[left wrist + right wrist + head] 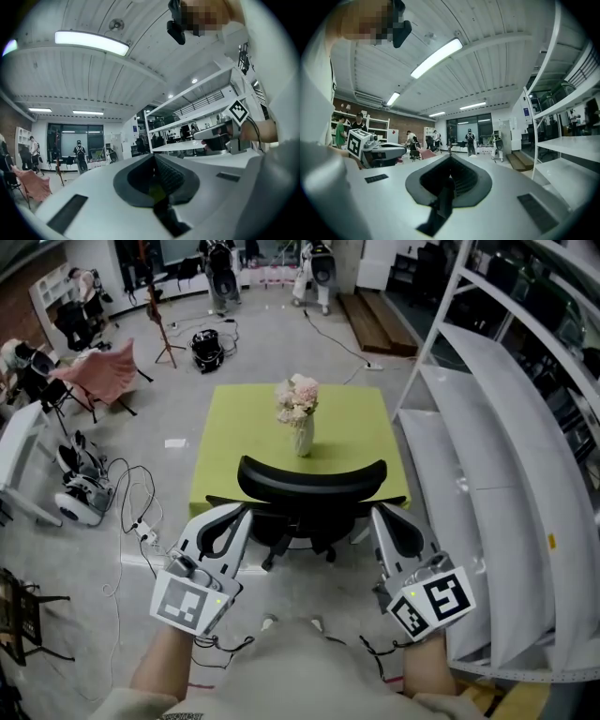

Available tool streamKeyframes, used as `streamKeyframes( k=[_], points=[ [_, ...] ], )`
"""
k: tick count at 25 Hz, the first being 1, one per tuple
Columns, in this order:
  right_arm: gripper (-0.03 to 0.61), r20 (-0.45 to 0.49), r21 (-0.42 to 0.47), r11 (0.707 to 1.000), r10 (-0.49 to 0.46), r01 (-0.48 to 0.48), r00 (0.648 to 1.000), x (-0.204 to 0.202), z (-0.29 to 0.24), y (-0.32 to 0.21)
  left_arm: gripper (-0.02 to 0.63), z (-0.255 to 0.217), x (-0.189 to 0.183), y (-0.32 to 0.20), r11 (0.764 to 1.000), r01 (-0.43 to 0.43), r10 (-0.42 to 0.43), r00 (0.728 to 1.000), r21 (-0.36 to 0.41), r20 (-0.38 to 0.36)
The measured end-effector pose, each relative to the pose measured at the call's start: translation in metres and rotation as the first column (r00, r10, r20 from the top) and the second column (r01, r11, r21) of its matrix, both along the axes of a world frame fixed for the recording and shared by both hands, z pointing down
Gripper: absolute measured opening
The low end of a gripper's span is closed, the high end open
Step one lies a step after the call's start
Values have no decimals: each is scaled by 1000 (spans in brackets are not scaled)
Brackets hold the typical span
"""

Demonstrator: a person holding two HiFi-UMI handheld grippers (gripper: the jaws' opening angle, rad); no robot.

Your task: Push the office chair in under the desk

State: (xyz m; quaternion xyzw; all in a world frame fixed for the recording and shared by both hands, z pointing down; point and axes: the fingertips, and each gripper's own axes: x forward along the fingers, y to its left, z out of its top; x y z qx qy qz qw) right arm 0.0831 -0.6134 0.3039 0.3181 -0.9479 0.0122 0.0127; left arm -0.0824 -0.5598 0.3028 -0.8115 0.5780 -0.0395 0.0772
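Note:
The black office chair (310, 481) stands at the near edge of the green desk (234, 442), its curved backrest toward me and its seat partly under the top. A vase of pale flowers (299, 413) stands on the desk. My left gripper (244, 512) is shut and empty, just below the backrest's left end. My right gripper (377, 514) is shut and empty by the backrest's right end. I cannot tell whether either touches the chair. In the left gripper view the left gripper (153, 157) points into the room. The right gripper (450, 157) does the same.
A tall white shelving rack (506, 456) runs close along the right. On the floor at the left lie cables (131, 502) and a white device (80, 493). A pink chair (103, 371), a tripod (161, 324) and robots stand farther back.

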Motion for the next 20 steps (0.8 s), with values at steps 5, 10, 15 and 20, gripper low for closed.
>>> streamKeyframes(
  k=[5, 10, 15, 20],
  points=[
    [6, -40, -16, 1000, 0, 0, 999, -1, 13, -1, 6, 9, -5, -3, 999, 24, -24, 1000, -27, 0],
    [6, -58, -13, 1000, -1, 0, 998, -2, 19, -3, 6, 18, -2, -5, 999, 18, -19, 1000, -41, -24],
    [6, -86, 21, 1000, -2, 4, 996, -8, 13, -2, 7, 15, 0, -5, 999, 12, -12, 1000, -37, 1],
    [6, -89, 32, 999, -10, 13, 996, -11, 12, 1, 6, 13, -1, -3, 999, 7, -7, 1000, -34, -5]
  ],
)
